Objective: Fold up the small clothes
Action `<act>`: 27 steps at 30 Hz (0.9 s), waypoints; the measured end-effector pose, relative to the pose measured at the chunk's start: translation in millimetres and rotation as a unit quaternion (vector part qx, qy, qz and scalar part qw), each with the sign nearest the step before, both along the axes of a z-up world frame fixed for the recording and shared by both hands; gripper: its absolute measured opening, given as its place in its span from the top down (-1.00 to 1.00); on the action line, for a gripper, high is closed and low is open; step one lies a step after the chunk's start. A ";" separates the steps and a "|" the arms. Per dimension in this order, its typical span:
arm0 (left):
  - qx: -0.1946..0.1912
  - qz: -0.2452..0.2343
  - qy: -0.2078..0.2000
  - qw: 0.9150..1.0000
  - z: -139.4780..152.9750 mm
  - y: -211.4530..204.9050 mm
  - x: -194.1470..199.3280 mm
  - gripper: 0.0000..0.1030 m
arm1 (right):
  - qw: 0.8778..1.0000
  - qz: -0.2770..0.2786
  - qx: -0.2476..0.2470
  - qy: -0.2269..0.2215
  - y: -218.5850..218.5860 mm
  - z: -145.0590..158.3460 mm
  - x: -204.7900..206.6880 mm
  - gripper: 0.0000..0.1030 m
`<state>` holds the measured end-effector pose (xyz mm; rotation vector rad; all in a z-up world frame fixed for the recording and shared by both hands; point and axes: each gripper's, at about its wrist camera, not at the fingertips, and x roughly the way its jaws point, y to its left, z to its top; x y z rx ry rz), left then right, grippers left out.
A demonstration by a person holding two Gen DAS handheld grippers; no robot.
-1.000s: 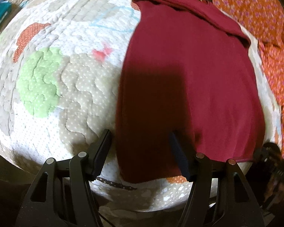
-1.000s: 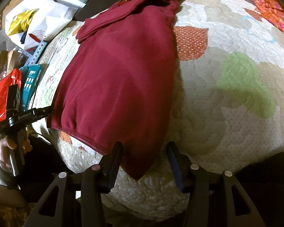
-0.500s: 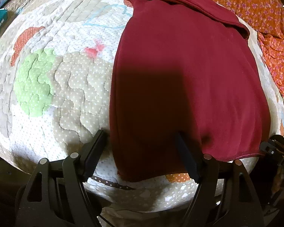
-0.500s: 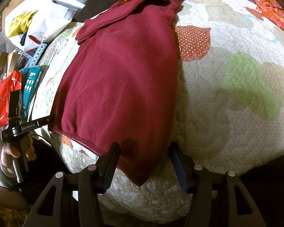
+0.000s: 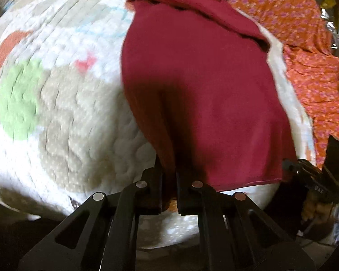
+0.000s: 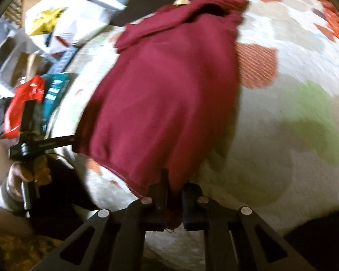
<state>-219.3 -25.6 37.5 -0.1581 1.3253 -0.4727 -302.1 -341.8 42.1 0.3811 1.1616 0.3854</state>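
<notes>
A dark red shirt (image 5: 203,85) lies lengthwise on a patchwork quilt (image 5: 63,113), sleeves folded in at the far end. My left gripper (image 5: 169,180) is shut on the shirt's near hem at its left corner. In the right wrist view the shirt (image 6: 165,90) runs away from me, and my right gripper (image 6: 175,194) is shut on the near hem at its right corner. Both pinched corners are bunched up off the quilt. The left gripper also shows in the right wrist view (image 6: 45,144), touching the hem's other corner.
Orange flowered cloth (image 5: 305,56) lies to the right of the shirt. In the right wrist view, teal boxes (image 6: 54,92), white bags (image 6: 63,20) and other clutter lie beyond the quilt's left edge. The quilt (image 6: 293,113) stretches to the right.
Both grippers were open astride the near hem corners; both have now closed on the hem and pulled the corners up into bunches. The view is motion-blurred.
</notes>
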 end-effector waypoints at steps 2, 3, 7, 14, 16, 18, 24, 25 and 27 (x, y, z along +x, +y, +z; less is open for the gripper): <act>-0.028 0.002 0.002 1.000 11.7 3.4 8.5 0.86 | 1.000 0.002 0.026 -0.017 -3.6 10.8 6.6 0.84; -0.041 0.004 -0.001 0.999 18.9 5.4 14.4 0.86 | 0.999 -0.002 0.043 -0.029 -6.3 18.3 10.7 0.84; -0.079 0.012 -0.033 0.996 54.9 10.2 43.6 0.86 | 0.991 -0.018 0.101 -0.083 -23.8 53.1 35.8 0.84; -0.088 0.024 -0.086 0.992 84.5 -8.0 127.1 0.86 | 0.978 -0.054 0.104 -0.171 -46.2 105.6 104.7 0.84; -0.089 0.033 -0.094 0.991 86.9 -8.3 157.1 0.86 | 0.976 -0.068 0.099 -0.182 -53.9 114.0 134.2 0.85; -0.080 0.043 -0.111 0.990 92.7 -12.5 190.1 0.86 | 0.974 -0.085 0.094 -0.189 -60.6 118.5 164.4 0.85; -0.060 0.079 -0.136 0.986 85.6 -27.8 284.9 0.86 | 0.973 -0.133 0.057 -0.181 -86.5 105.4 248.0 0.85; -0.068 0.082 -0.132 0.986 77.3 -29.8 302.0 0.86 | 0.972 -0.145 0.051 -0.176 -92.0 97.6 258.2 0.85; -0.078 0.099 -0.121 0.985 62.9 -26.9 323.8 0.86 | 0.972 -0.171 0.055 -0.154 -102.2 76.1 286.1 0.85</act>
